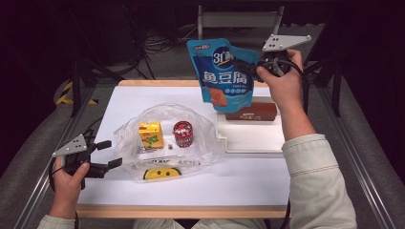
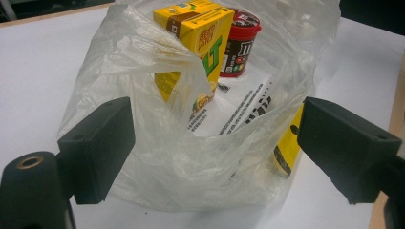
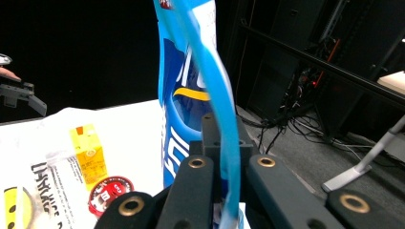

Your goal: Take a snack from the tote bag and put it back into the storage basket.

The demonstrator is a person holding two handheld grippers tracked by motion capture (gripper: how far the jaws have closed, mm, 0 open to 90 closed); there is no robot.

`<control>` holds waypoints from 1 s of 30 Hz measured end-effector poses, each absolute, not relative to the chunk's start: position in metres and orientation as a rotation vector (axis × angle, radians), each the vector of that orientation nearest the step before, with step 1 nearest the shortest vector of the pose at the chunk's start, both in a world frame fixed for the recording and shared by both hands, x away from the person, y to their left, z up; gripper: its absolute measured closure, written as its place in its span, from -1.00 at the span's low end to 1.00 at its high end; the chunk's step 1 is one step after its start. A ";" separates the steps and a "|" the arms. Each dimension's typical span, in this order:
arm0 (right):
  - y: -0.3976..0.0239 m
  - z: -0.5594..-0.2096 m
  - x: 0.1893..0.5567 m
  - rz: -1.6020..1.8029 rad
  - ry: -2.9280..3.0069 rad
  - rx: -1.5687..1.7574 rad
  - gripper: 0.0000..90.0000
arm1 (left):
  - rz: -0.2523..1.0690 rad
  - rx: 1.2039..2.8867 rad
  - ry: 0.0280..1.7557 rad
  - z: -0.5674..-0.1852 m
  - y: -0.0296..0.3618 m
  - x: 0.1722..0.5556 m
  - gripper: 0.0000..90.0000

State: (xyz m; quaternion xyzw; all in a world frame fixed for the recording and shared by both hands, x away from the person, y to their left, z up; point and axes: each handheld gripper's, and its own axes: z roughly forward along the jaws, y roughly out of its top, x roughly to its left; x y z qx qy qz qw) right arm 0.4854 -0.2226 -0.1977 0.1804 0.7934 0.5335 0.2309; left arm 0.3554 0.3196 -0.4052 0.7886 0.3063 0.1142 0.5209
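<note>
**Lifting a blue pouch over the bench**

Pinching the blue pouch (image 1: 223, 71) by its right edge, the right hand-held gripper (image 1: 258, 64) holds it up in the air above the far side of the bench (image 1: 191, 181). In the right gripper view the jaws are closed tight on the pouch's (image 3: 191, 95) thin sealed edge, which runs up between them, and the pouch hangs upright with its printed face toward the high camera. Seen from above, its lower edge overlaps the white tray (image 1: 253, 136), where a brown box (image 1: 251, 111) lies along the far side.

Resting at the near left corner of the bench, the left hand-held gripper (image 1: 111, 153) points at a clear plastic bag (image 1: 167, 138). In the left gripper view its jaws stand wide apart, one on each side of the bag's (image 2: 191, 157) crumpled near end; the pads do not press on it, and whether they touch the film I cannot tell.

Inside the bag stand a yellow carton (image 2: 196, 43) and, just beside it, a red-lidded tub (image 2: 241, 45), both upright on printed paper. A yellow patch with black marks (image 1: 162, 173) shows at the bag's near edge in the high view.
</note>
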 end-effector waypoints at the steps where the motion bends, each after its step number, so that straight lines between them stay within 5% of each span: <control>1: -0.225 -0.198 0.485 1.466 2.179 0.501 1.00 | 0.277 1.892 0.731 -0.405 0.320 0.355 -0.71; 30: -0.267 -0.232 0.485 1.464 2.195 0.586 1.00 | 0.281 1.891 0.728 -0.405 0.319 0.355 -0.71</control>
